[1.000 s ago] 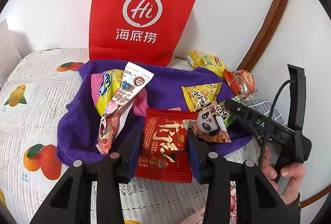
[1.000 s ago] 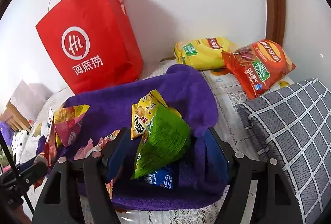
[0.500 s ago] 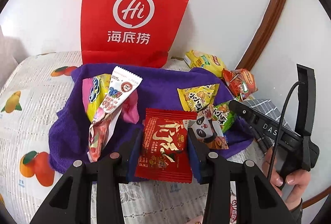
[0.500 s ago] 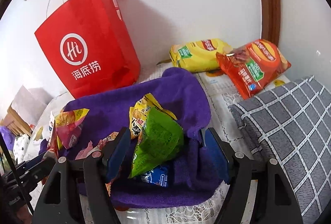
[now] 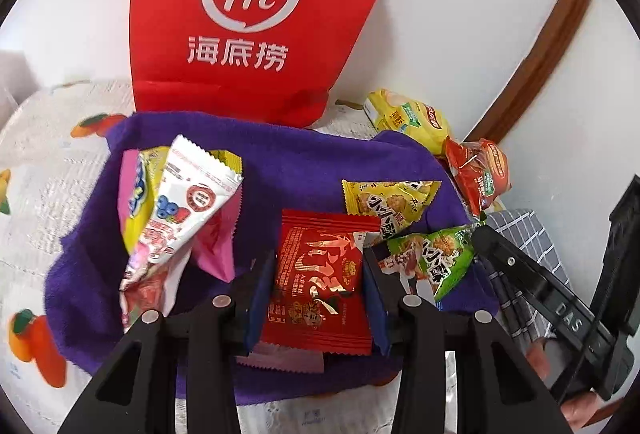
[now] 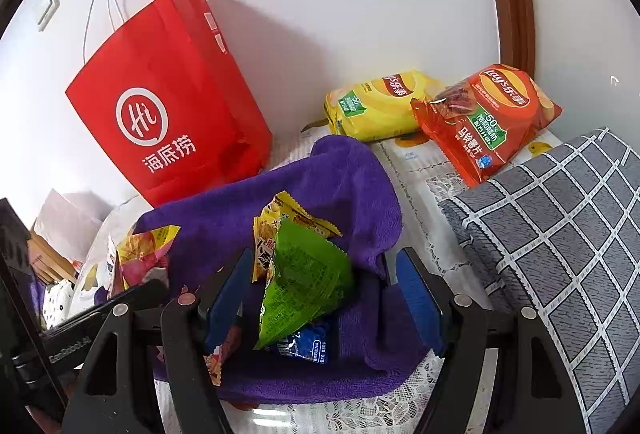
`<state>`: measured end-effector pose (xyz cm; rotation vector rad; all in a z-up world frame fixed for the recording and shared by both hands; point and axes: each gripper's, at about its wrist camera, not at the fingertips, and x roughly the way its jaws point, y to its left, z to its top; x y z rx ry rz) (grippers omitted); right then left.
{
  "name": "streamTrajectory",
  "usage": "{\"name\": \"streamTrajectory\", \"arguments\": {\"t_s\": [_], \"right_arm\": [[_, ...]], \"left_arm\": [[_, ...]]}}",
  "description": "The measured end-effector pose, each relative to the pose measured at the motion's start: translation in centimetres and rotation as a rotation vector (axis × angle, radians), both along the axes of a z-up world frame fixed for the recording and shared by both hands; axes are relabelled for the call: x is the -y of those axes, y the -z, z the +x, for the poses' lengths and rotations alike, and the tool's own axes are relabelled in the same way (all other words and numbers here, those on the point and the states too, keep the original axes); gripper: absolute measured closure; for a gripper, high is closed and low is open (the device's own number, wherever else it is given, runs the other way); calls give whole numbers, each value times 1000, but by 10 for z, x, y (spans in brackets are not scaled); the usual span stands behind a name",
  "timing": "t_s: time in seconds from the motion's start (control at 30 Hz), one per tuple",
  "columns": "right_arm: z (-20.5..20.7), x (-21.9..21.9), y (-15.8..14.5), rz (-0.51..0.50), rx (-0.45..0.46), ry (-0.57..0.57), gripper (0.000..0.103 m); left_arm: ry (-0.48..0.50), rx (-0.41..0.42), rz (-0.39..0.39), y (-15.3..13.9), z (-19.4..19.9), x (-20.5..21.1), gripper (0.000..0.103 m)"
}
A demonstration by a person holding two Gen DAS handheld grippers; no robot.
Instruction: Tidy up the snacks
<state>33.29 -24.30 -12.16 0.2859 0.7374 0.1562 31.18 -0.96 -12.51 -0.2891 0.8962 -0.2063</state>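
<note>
A purple towel [image 5: 312, 161] [image 6: 340, 177] lies on the table with several snack packets on it. My left gripper [image 5: 318, 274] is shut on a red snack packet [image 5: 320, 274], held just above the towel. My right gripper [image 6: 320, 294] is open; its jaws stand either side of a green triangular packet [image 6: 304, 286] and the towel's right edge. A yellow triangular packet [image 5: 390, 203] [image 6: 276, 230] lies behind the green one [image 5: 434, 258]. A white packet [image 5: 180, 205] and a yellow-pink packet [image 5: 138, 193] lie on the towel's left. A blue packet [image 6: 308, 348] lies under the green one.
A red paper bag [image 5: 256, 17] [image 6: 168, 105] stands against the wall behind the towel. Yellow [image 6: 380, 105] and orange [image 6: 488, 117] chip bags lie at the back right. A grey checked cushion [image 6: 560, 242] is on the right. The fruit-print tablecloth [image 5: 36, 169] covers the table.
My left gripper has carried the red packet forward over the towel, closer to the red bag. My right gripper has edged forward around the green packet.
</note>
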Motion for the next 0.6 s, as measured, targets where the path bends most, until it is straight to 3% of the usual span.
{"name": "streamTrajectory", "arguments": {"t_s": [0.23,0.3,0.43,0.6], "right_arm": [[-1,-2,-1,-4,5,-2,29],[-2,-3,-1,-9,3,-3,29],[-2,-8,0,-29,3,-8,29],[-7,-14,-1,-83,25,-3,29]], "left_arm": [[10,-17,-23,7,2,2,63],[50,-25,-49,7,2,1,63],[86,-9,-73,2,-9,-3,47],[89,35,-71,-6,-30,-15,47]]}}
